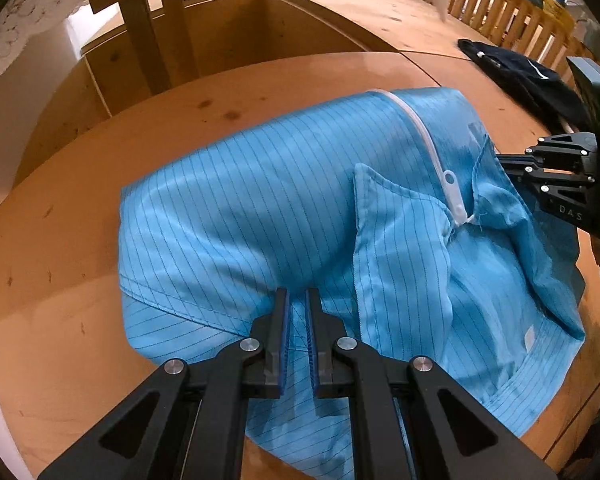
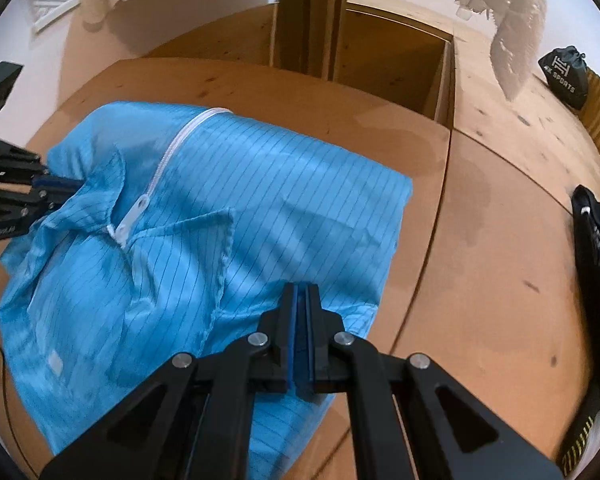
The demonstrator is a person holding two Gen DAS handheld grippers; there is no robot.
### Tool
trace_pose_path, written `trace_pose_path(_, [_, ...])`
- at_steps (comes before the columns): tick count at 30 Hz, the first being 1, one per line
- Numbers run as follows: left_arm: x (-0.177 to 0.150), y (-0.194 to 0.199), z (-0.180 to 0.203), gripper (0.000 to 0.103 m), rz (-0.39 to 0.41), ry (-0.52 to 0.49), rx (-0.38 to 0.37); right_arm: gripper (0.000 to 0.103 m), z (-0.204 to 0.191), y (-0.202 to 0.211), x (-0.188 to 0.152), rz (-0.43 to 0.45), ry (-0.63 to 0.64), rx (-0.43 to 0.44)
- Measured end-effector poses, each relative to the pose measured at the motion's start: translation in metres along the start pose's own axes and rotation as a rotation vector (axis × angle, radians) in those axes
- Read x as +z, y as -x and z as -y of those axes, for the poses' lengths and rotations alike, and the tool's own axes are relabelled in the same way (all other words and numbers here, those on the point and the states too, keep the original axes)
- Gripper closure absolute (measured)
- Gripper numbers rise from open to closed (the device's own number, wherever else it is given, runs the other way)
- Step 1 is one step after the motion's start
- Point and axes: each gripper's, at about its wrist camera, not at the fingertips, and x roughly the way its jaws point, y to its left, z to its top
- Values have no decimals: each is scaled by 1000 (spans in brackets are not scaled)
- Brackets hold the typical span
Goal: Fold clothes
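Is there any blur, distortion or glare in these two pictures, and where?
Left wrist view: strong fisheye bending at the table edge; blue garment slightly smeared, with sheen. Right wrist view: same curving; white lace cloth blurred at top right; soft glossy patches on the garment.

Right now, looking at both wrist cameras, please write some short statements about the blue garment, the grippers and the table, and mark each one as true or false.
1. The blue striped garment lies on a wooden table. True.
2. Its zipper is black. False: it is white.
3. The right gripper is shut on the garment's cloth. True.
4. The left gripper hangs wide open, far from the garment. False: its fingers stand close together on the cloth.
5. A dark garment lies apart on the table. True.
6. The blue garment is plain, without lines. False: it has thin dark stripes.
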Motion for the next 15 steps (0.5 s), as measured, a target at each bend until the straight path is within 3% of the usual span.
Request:
trace_pose_path(6, [-3,0,5,91,-16,-20,41,99,-2,-1,12,-21,-32,-23])
trace_pose_path(9, [-6,9,14,74,-5,4,35,98,1,13,21,16,-71,-95])
trace_pose_path(10, [-9,14,15,64,3,9,32,94,1,22,24,43,-79,-125])
trace_pose_path(12, [-15,27,17,62,27,21,34,75,0,41,26,94,-97,-174])
trace_pose_path(13, [-18,36,18,61,48,36,33,58,-1,51,26,116,-108,-193])
trace_pose_path(15, [-26,56,19,56,97,76,22,53,-6,72,21,158,-114,-196])
